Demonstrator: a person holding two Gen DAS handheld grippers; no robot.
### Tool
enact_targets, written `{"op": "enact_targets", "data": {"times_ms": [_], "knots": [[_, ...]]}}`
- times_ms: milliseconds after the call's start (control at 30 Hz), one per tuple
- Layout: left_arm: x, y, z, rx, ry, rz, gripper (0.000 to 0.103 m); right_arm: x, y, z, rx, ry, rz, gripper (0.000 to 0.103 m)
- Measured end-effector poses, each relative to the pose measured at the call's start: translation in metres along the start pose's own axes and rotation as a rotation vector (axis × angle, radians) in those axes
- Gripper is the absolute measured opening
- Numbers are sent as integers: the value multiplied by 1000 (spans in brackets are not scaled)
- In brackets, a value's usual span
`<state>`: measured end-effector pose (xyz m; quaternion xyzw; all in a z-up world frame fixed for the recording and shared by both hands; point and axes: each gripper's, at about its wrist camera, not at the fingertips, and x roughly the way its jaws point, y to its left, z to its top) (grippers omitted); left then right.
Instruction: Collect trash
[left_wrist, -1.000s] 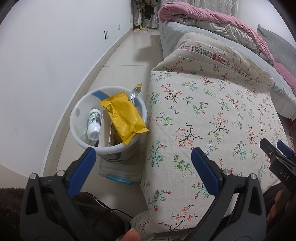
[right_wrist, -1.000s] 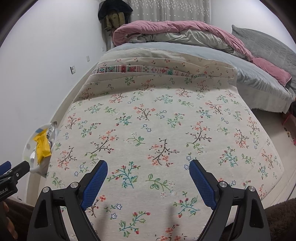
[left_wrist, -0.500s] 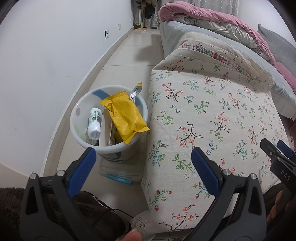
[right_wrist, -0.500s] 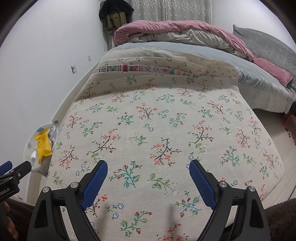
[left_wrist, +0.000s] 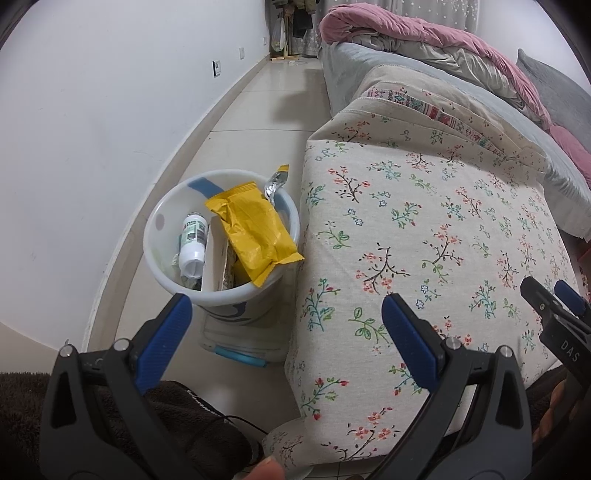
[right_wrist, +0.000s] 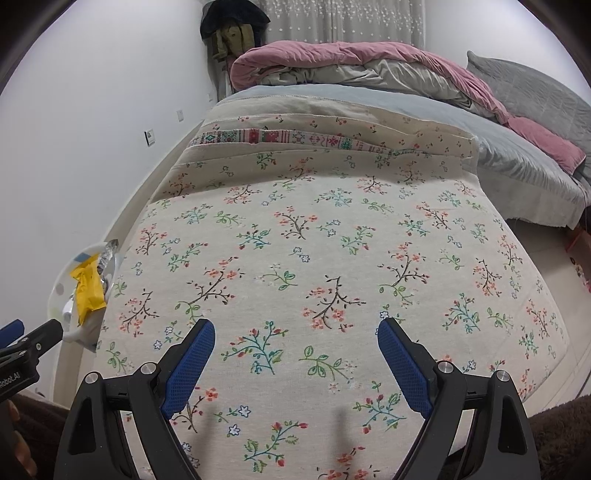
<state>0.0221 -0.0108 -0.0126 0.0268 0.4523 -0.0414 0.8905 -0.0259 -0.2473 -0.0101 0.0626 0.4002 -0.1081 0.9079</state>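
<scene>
A white trash bucket (left_wrist: 162, 269) stands on the floor beside the floral-covered bed. Inside it lie a yellow snack wrapper (left_wrist: 251, 236), a small white bottle (left_wrist: 192, 243), a white carton (left_wrist: 214, 258) and a silver foil scrap (left_wrist: 275, 182). My left gripper (left_wrist: 284, 310) hangs open above the bucket's near rim and the bed's corner, holding nothing. My right gripper (right_wrist: 293, 334) stands open over the floral bedcover (right_wrist: 314, 258), also holding nothing. The bucket (right_wrist: 61, 291) shows at the left edge of the right wrist view, with the wrapper (right_wrist: 88, 288) sticking out.
A white wall (left_wrist: 92, 110) runs close along the bucket's left. A clear plastic box (left_wrist: 240, 347) sits under the bucket. Pink and grey bedding (right_wrist: 351, 70) is piled at the bed's far end. Tiled floor (left_wrist: 258, 110) stretches back along the wall.
</scene>
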Motion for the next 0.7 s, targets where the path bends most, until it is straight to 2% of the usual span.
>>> {"op": "enact_targets", "data": {"times_ms": [533, 700], "knots": [[-1, 3, 0, -3, -1, 5, 102, 3, 3, 0, -16, 6, 7, 91], [0, 6, 0, -8, 12, -21, 102, 11, 0, 5, -12, 25, 21, 91]]}}
